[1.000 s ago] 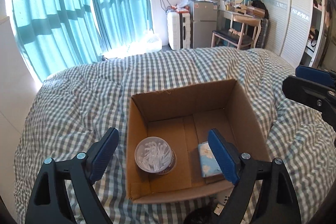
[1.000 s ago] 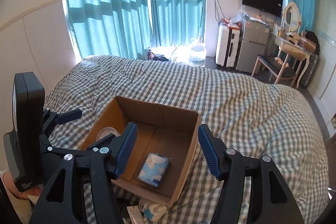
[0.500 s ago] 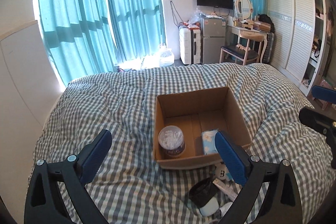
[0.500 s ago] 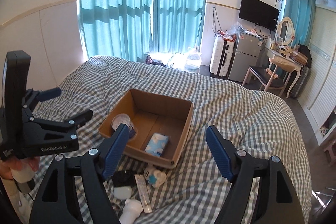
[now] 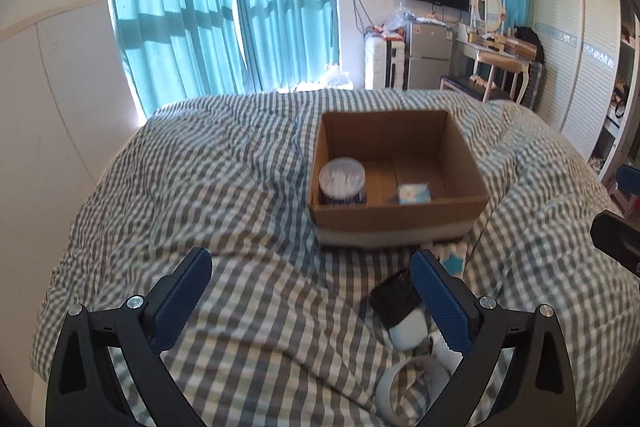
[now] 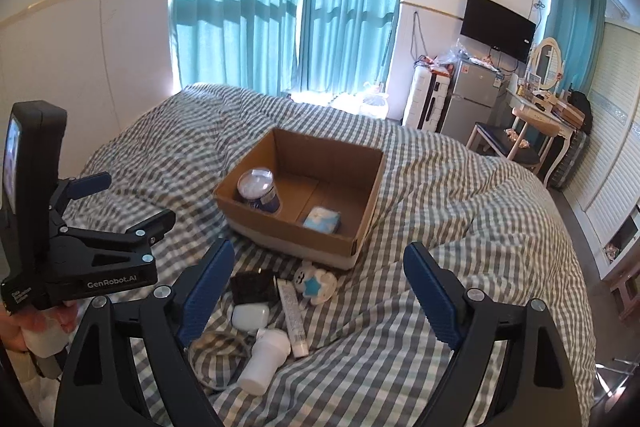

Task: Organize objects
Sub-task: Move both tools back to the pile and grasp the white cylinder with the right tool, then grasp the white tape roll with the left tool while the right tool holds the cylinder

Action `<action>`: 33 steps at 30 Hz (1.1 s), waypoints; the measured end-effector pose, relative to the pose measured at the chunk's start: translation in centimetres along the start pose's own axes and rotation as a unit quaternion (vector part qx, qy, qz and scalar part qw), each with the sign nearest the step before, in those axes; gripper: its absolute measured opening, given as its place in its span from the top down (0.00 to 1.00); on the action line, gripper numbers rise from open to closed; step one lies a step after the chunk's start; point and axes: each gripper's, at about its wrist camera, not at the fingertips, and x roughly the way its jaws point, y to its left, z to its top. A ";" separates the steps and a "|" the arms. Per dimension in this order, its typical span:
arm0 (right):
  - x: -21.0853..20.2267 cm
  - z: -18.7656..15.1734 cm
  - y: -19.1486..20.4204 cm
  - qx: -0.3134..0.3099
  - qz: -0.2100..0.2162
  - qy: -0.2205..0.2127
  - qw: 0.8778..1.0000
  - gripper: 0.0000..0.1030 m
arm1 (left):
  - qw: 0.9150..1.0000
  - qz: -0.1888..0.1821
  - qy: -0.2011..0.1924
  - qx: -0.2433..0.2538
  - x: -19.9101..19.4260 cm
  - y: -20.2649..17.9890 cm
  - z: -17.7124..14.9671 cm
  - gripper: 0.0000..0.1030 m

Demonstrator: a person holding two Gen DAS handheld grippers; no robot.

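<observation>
We hold left gripper and right gripper, fingers apart, above the bed; cardboard box holds a cotton-swab jar.

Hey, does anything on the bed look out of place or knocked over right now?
Yes. A white bottle lies on its side among loose items on the checked duvet, outside the cardboard box. Nothing looks spilled or damaged.

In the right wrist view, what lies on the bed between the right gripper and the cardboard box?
Loose items: a black pouch, a white case, a tube, a white bottle and a star-marked round piece before the cardboard box. Right gripper open.
</observation>
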 end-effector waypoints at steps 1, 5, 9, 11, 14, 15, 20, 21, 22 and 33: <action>0.4 -1.0 0.3 0.001 0.002 0.009 1.000 0.16 | 1.000 0.002 0.007 0.006 0.3 0.0 -0.7 0.01; 3.2 -4.5 0.8 0.012 0.023 0.056 0.998 0.16 | 0.999 0.013 0.031 0.017 1.5 0.0 -3.4 0.01; 6.0 -7.4 1.6 0.022 0.037 0.104 0.994 0.16 | 0.998 0.006 0.055 0.021 2.5 -0.3 -5.7 0.01; 7.0 -8.2 2.4 0.015 0.041 0.119 0.992 0.16 | 0.998 0.008 0.065 0.027 2.9 -0.5 -6.6 0.01; 8.7 -9.5 3.6 0.003 0.060 0.147 0.987 0.17 | 0.996 0.012 0.079 0.031 3.5 -0.5 -7.8 0.01; 9.3 -9.6 3.9 0.002 0.066 0.157 0.985 0.21 | 0.996 0.013 0.082 0.029 3.7 -0.4 -7.9 0.01; 12.5 -11.0 4.9 -0.007 0.069 0.202 0.977 0.55 | 0.996 0.010 0.092 0.016 4.4 0.4 -8.2 0.01; 12.8 -11.2 5.0 -0.009 0.066 0.208 0.976 0.57 | 0.996 0.009 0.093 0.015 4.4 0.5 -8.2 0.01; 13.3 -11.4 5.0 -0.008 0.065 0.217 0.974 0.59 | 0.995 0.008 0.093 0.016 4.5 0.5 -8.2 0.01; 14.8 -12.0 5.2 -0.027 0.036 0.235 0.971 0.59 | 0.993 -0.003 0.103 0.049 5.3 -1.0 -9.0 0.01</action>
